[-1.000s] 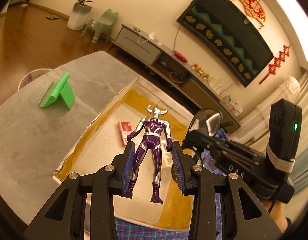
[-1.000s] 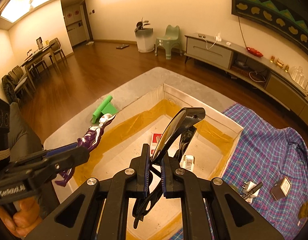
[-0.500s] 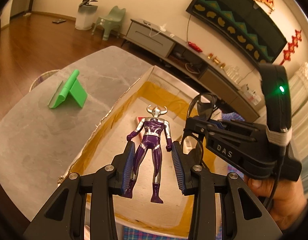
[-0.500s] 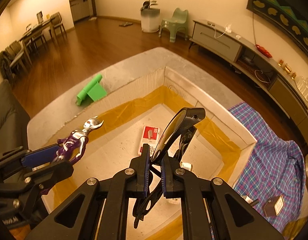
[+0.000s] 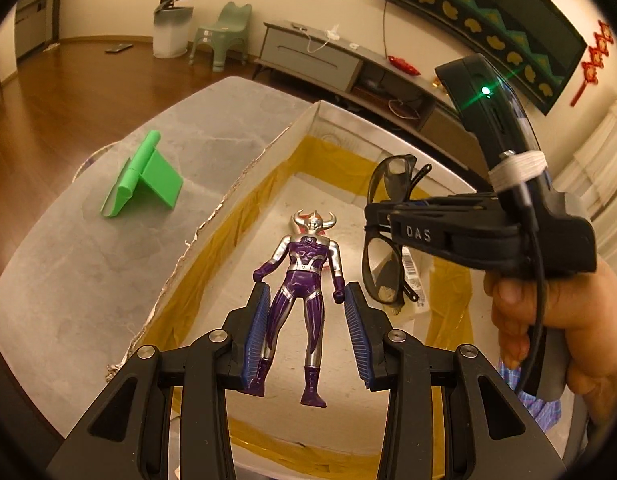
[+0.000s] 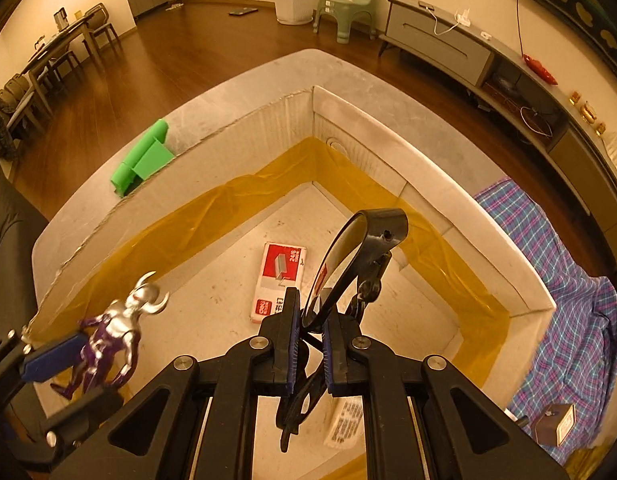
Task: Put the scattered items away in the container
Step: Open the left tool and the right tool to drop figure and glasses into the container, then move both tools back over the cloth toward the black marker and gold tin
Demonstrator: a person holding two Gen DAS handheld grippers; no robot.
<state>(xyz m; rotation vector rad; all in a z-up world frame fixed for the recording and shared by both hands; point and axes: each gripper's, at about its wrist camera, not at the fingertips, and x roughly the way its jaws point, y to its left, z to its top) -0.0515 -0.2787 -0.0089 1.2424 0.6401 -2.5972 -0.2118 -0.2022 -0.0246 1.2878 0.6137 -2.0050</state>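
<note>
Here, from the left wrist, the left gripper (image 5: pixel 310 324) has just been easing apart, purple figure (image 5: pixel 304 276) between its pads, over the box (image 5: pixel 228 216). From the right wrist, the right gripper (image 6: pixel 308 344) pinches sunglasses (image 6: pixel 348 264) above the same box (image 6: pixel 428 168).

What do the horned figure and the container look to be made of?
Figure: likely moulded plastic, glossy purple with chrome-like silver, given sharp highlights on its head and limbs. Container: seemingly corrugated cardboard, matte pale, showing ragged fluted edges, with shiny yellowish tape along its inner seams.
</note>
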